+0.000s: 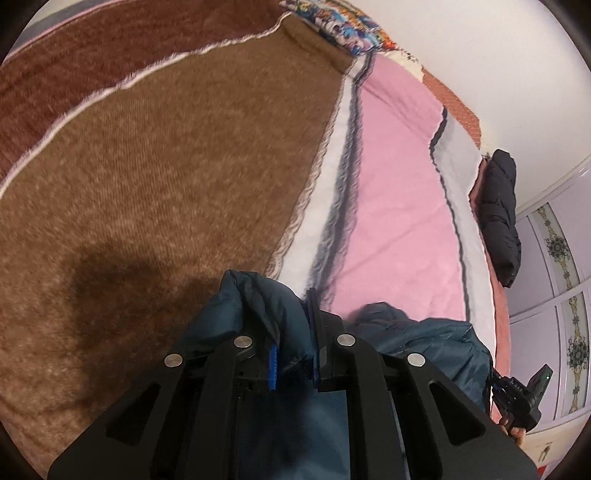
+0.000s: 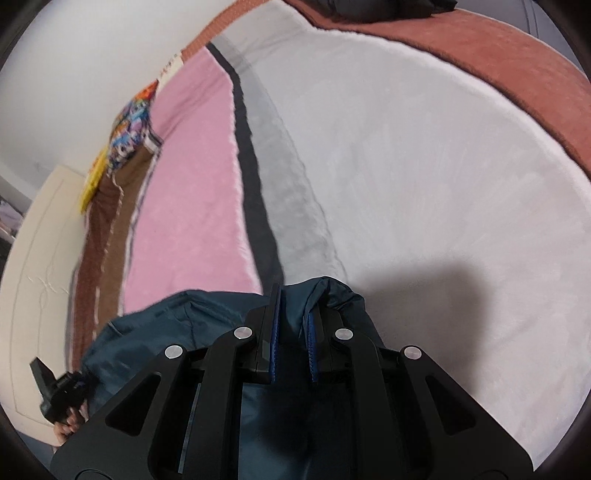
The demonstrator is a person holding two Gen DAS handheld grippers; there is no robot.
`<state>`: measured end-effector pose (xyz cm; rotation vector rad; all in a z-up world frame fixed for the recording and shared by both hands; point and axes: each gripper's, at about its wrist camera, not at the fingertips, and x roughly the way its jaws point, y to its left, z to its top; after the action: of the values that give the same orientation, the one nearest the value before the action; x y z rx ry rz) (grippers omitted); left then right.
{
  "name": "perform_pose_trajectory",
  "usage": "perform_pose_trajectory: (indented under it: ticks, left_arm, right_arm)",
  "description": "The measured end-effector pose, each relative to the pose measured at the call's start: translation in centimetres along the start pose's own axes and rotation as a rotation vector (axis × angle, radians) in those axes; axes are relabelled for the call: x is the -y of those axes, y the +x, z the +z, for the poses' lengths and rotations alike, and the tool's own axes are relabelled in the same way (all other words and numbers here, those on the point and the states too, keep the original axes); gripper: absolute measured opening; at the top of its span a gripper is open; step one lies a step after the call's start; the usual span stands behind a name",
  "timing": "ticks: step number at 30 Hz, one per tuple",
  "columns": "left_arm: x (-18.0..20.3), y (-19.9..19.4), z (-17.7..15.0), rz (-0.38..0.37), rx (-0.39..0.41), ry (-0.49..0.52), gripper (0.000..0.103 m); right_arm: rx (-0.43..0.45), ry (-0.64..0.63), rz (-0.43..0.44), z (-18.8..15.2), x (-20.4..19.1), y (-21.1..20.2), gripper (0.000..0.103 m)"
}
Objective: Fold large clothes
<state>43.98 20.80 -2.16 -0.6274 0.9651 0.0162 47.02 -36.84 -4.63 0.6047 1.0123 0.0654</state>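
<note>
A dark teal padded jacket [image 1: 266, 306] is held up above the bed. My left gripper [image 1: 291, 332] is shut on one bunched edge of it, over the brown blanket [image 1: 166, 166]. My right gripper [image 2: 293, 317] is shut on another edge of the same jacket [image 2: 173, 325], over the white-grey blanket [image 2: 424, 184]. The jacket hangs between the two grippers and below them, mostly hidden by the gripper bodies. The right gripper also shows in the left wrist view [image 1: 524, 391], and the left gripper in the right wrist view [image 2: 59, 391].
The bed carries a striped blanket with a pink band [image 1: 399, 192], grey and white bands. A black padded garment [image 1: 500, 218] lies at the bed's far edge. A colourful pillow [image 1: 347, 26] sits at the head. A cabinet with patterned doors [image 1: 569, 332] stands beside the bed.
</note>
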Motion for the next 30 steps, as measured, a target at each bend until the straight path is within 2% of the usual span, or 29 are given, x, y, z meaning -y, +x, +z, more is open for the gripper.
perform_pose_trajectory:
  ticks: [4, 8, 13, 15, 16, 17, 18, 20, 22, 24, 26, 30]
  left_arm:
    - [-0.3, 0.9, -0.6, 0.023, -0.018, -0.008, 0.018]
    - [-0.1, 0.7, -0.2, 0.021, -0.035, -0.043, 0.026]
    - [-0.4, -2.2, 1.2, -0.111, 0.025, -0.130, 0.043]
    - [-0.4, -3.3, 1.3, -0.155, 0.062, -0.143, 0.049]
    - [-0.4, -3.8, 1.3, -0.154, 0.087, -0.147, 0.055]
    - [-0.5, -4.5, 1.2, -0.152, 0.134, -0.151, 0.063]
    - [-0.6, -5.1, 1.0, -0.153, 0.178, -0.157, 0.066]
    - [-0.8, -5.7, 1.0, -0.167, 0.213, -0.173, 0.066]
    - [-0.7, -5.3, 0.8, -0.166, 0.173, -0.145, 0.065]
    - [-0.4, -4.6, 0.7, -0.160, 0.134, -0.098, 0.058]
    - [-0.1, -3.1, 0.4, -0.119, 0.077, -0.071, 0.056]
    - [-0.9, 0.1, -0.7, 0.009, -0.057, -0.085, 0.055]
  right_arm:
    - [-0.034, -0.030, -0.036, -0.6, -0.3, 1.2, 0.013]
    - [-0.049, -0.024, -0.042, -0.4, -0.5, 1.0, 0.017]
    - [-0.020, 0.011, 0.043, 0.8, -0.8, -1.5, 0.027]
    - [-0.009, 0.020, 0.090, 1.0, -1.0, -2.3, 0.044]
    - [0.003, 0.021, 0.099, 1.0, -1.1, -2.7, 0.052]
    - [0.043, 0.021, 0.088, 1.0, -1.1, -3.4, 0.066]
    - [0.077, 0.018, 0.083, 1.0, -1.4, -3.8, 0.067]
    - [0.100, 0.008, 0.098, 1.0, -1.6, -4.3, 0.067]
    - [0.069, -0.007, 0.114, 0.7, -1.8, -4.1, 0.064]
    - [0.017, -0.054, 0.128, 0.0, -2.3, -3.2, 0.046]
    - [-0.034, -0.078, 0.100, -0.7, -2.5, -1.8, 0.041]
    - [-0.120, -0.034, -0.018, -1.4, -1.8, 0.9, 0.040]
